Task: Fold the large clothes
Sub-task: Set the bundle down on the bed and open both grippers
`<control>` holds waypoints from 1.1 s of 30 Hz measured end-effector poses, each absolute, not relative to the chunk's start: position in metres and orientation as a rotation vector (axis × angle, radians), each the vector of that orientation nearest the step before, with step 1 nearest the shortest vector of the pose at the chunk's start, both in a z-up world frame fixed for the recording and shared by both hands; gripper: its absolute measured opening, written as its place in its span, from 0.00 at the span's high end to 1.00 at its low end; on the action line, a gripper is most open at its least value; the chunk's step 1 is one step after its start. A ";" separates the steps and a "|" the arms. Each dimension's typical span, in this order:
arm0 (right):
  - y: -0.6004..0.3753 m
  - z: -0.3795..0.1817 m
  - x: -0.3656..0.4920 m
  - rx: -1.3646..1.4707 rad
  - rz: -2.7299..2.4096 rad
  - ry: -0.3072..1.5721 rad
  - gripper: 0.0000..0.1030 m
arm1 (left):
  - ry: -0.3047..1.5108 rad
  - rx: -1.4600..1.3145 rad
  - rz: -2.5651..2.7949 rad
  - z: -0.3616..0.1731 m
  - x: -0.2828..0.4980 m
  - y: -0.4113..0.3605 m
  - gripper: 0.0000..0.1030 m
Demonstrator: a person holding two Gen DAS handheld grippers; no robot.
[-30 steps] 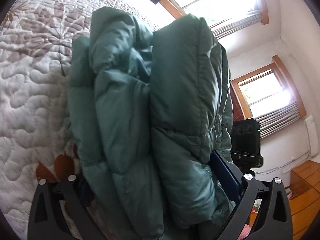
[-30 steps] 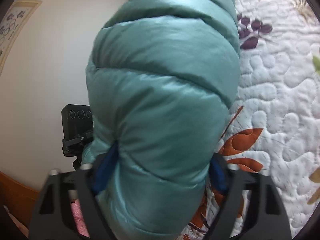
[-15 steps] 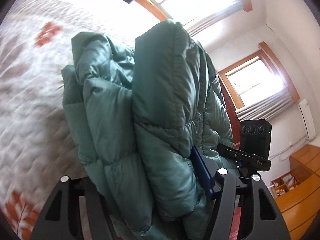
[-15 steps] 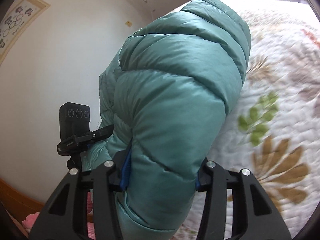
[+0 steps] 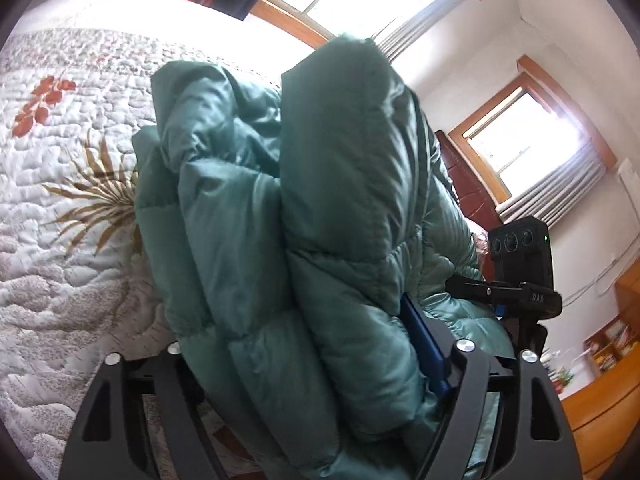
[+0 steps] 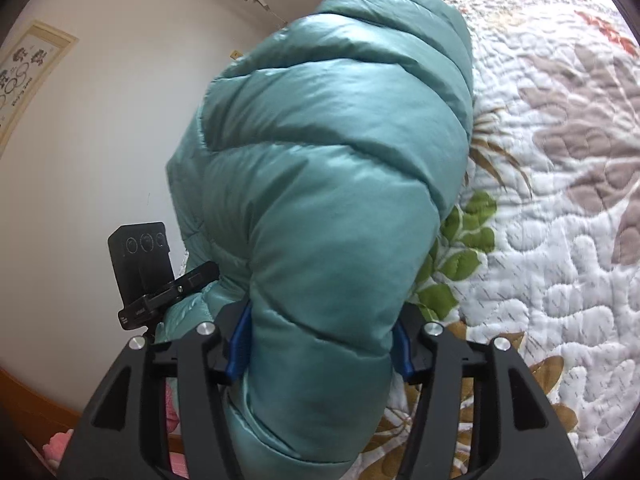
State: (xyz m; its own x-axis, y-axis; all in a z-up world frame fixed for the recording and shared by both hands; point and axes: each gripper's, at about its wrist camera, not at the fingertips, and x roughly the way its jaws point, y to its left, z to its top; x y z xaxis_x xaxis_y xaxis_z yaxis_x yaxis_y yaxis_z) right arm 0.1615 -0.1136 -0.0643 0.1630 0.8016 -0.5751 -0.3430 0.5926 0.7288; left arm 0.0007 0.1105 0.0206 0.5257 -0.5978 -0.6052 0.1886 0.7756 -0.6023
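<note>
One teal puffer jacket (image 5: 320, 208), two grippers. The left gripper (image 5: 308, 364) has its jaws clamped on a thick bunch of quilted folds; the right gripper (image 6: 320, 344) pinches another glossy, puffy section. The jacket is held above the bed's floral quilt (image 6: 560, 208), possibly brushing it.
</note>
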 end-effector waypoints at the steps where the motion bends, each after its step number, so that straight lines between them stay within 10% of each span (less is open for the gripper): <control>1: -0.114 -0.066 0.163 0.502 0.865 1.136 0.45 | 0.902 -0.504 -0.490 0.021 -0.001 0.103 0.20; 8: -0.133 -0.052 0.166 0.396 0.738 1.104 0.25 | 0.883 -0.427 -0.403 0.039 -0.031 0.093 0.18; 24: -0.111 0.039 0.077 0.167 0.659 0.979 0.43 | 0.822 -0.373 -0.404 0.099 -0.122 0.075 0.17; 33: -0.083 0.022 0.064 0.120 0.673 1.037 0.43 | 0.983 -0.348 -0.383 0.057 -0.117 0.070 0.45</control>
